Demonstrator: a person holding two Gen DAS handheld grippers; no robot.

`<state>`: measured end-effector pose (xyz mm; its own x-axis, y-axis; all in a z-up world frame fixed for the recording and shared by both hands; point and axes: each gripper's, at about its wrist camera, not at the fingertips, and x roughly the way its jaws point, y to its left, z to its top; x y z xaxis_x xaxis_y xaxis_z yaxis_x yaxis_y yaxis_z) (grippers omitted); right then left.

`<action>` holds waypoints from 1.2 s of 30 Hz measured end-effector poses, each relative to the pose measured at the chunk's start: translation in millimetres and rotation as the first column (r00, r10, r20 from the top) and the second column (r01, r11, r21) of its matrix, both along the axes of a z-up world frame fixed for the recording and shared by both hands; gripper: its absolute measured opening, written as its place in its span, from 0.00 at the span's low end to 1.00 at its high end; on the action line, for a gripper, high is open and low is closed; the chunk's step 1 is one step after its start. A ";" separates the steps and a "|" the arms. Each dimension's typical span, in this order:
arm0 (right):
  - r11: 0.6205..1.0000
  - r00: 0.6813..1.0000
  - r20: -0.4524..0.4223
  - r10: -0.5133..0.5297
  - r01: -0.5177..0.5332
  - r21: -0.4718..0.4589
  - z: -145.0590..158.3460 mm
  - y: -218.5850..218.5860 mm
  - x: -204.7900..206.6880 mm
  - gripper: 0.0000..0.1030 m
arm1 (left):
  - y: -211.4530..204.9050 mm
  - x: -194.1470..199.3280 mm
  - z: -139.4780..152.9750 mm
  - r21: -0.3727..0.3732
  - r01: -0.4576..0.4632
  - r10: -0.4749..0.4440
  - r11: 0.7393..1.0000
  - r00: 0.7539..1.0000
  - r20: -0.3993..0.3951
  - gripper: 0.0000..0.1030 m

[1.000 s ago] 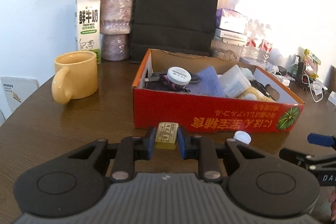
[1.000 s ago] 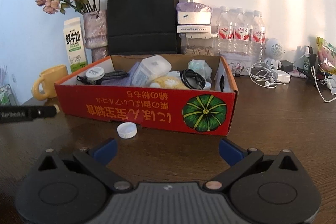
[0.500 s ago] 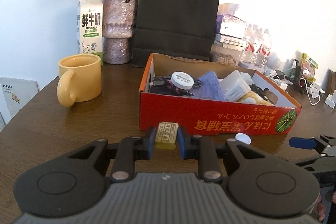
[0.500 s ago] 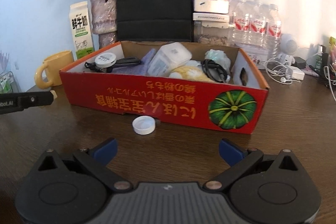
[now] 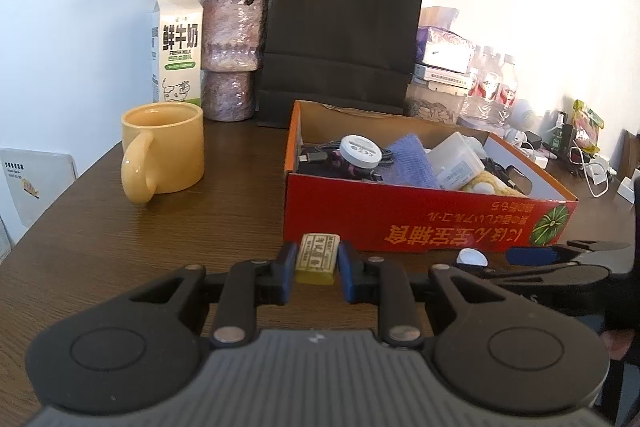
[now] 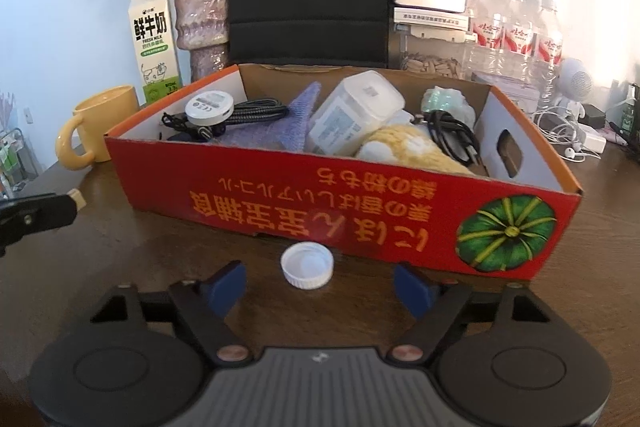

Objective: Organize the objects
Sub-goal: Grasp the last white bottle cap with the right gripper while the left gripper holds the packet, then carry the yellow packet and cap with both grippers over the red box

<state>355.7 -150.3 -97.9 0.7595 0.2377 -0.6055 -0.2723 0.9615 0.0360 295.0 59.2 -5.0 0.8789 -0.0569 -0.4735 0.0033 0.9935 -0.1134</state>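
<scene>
- My left gripper [image 5: 317,265] pinches a small yellowish labelled block [image 5: 317,258] (label unreadable) before the red cardboard box [image 6: 360,215].
- My right gripper [image 6: 318,289], jaws just narrowing, gapes around the white plastic bottle cap [image 6: 307,265] on the dark wooden table [image 5: 200,219], seemingly untouched.

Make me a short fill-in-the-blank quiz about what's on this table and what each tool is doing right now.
1. The left tool is shut on a small ____ block.
2. The white bottle cap lies on the table in front of the ____ box.
3. The right tool has nothing between its ____ fingers.
4. Beside the yellow mug stands a ____ carton.

Missing words: yellow; red; blue; milk
</scene>
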 end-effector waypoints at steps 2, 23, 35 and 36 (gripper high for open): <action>1.000 1.000 -0.001 -0.007 0.007 -0.005 -0.6 4.2 3.4 0.73 | 3.1 -0.2 0.2 -0.001 -0.002 0.002 1.000 1.000 0.000 0.22; 0.999 0.998 0.046 0.045 -0.045 -0.005 5.6 18.0 -8.8 0.27 | 14.1 -0.3 -2.4 0.001 -0.009 0.009 1.000 1.000 -0.004 0.23; 0.993 0.980 0.181 0.081 -0.095 0.072 48.9 10.2 -34.7 0.27 | -1.5 -2.6 12.0 0.007 -0.001 0.000 1.000 0.999 0.042 0.22; 0.993 0.978 0.191 0.081 -0.097 0.074 52.9 9.4 -34.2 0.27 | -2.2 -1.4 13.0 0.006 -0.001 0.001 1.000 0.999 0.043 0.21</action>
<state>321.5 -140.9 -45.0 0.8313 0.3527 -0.4296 -0.3659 0.9290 0.0546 293.6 57.0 8.0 0.8984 -0.0532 -0.4359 0.0070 0.9942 -0.1069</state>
